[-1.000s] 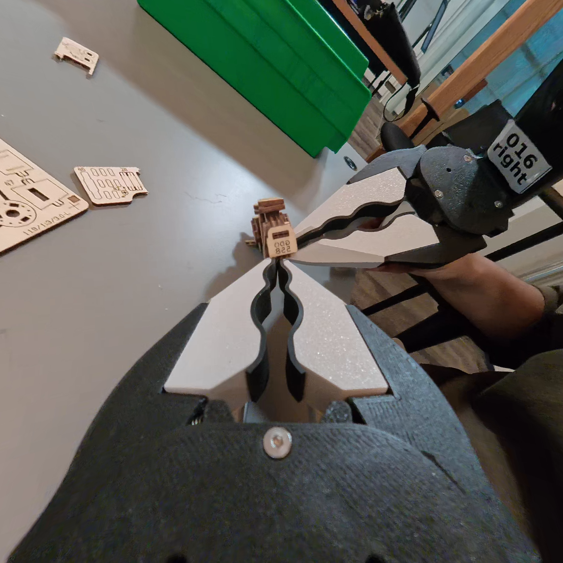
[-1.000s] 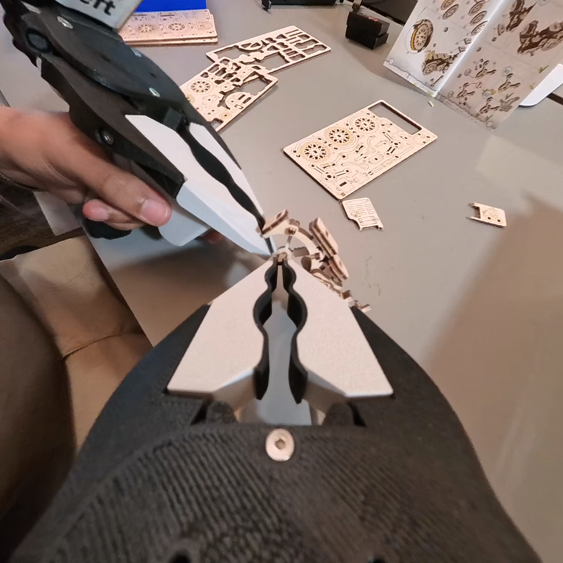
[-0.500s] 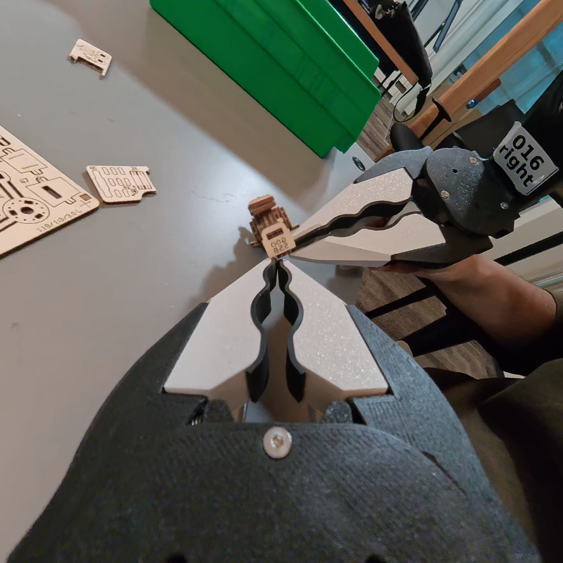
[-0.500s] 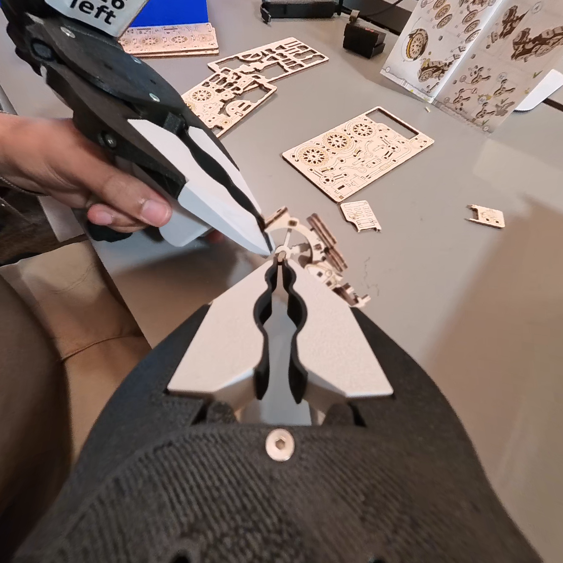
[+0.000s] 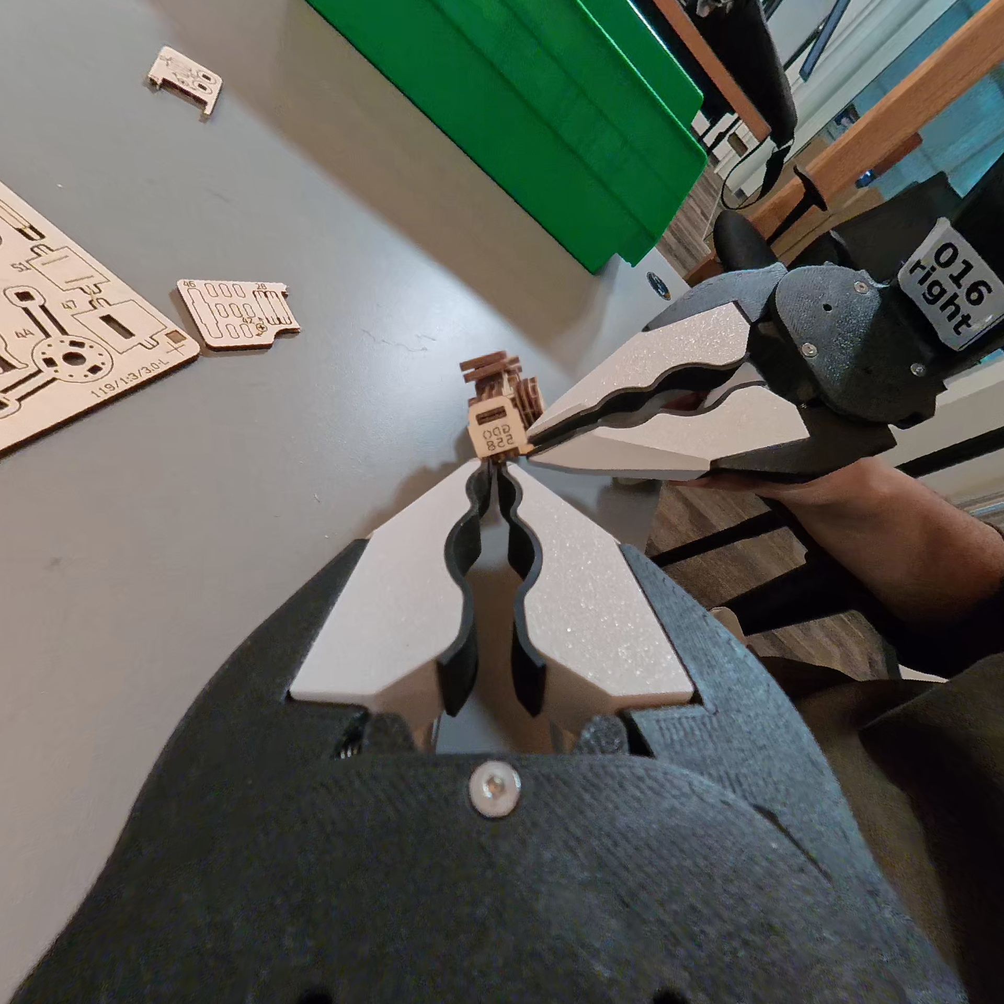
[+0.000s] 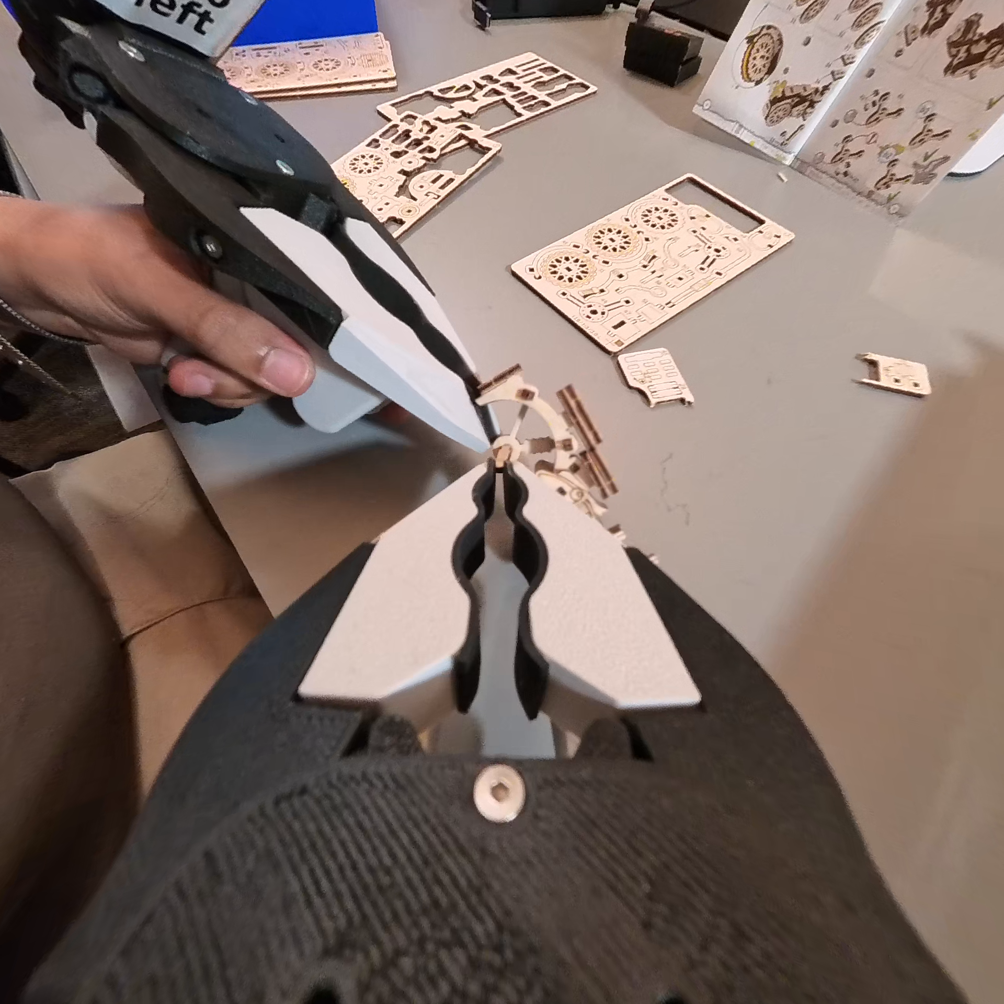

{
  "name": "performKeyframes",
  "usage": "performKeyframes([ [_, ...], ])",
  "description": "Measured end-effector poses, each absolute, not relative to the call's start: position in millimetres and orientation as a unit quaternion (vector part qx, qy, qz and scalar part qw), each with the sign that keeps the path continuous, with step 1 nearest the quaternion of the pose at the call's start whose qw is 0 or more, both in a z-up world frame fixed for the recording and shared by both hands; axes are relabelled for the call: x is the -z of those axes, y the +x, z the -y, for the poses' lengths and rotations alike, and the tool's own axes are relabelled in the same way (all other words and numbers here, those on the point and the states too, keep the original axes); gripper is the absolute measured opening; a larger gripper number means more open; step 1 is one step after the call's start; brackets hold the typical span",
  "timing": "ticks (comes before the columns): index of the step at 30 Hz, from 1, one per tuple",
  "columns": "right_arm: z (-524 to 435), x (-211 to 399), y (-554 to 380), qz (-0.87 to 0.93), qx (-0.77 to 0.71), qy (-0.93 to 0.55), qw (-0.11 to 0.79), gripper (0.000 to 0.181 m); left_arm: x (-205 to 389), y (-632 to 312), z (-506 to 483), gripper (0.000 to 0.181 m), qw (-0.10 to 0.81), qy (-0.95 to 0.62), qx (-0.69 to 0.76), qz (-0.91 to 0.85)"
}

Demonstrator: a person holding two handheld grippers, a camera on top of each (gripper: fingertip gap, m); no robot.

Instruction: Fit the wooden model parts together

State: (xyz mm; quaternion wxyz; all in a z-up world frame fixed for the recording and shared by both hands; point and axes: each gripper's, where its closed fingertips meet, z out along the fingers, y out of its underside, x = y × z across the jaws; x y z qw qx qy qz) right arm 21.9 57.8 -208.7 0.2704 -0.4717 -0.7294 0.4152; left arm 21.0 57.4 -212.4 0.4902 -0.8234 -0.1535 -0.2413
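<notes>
Wooden model (image 6: 548, 445) between both clenched jaws, part sheets (image 6: 652, 261) and green bin (image 5: 543, 108) well apart

Both tools pair coarse black textured bodies with pale grey speckled fingers (image 5: 587, 608) lined in wavy black pads. The wooden model (image 5: 502, 415) ahead of the left tool (image 5: 493, 471) is pale tan with dark brown burnt edges. Beyond it lie a matte grey surface (image 5: 163, 516), bright green bins (image 5: 543, 125), and beige laser-cut sheets (image 6: 652, 261) etched with brown gear outlines.
</notes>
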Motion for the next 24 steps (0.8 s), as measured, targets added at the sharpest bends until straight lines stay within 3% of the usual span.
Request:
performKeyframes([
  [24, -60.6, 211.2, 22.0, 0.731, -0.413, -0.471, 0.269, 0.001, 214.5, 21.4, -61.7, 0.0, 0.483, -0.812, 0.276, 0.179],
])
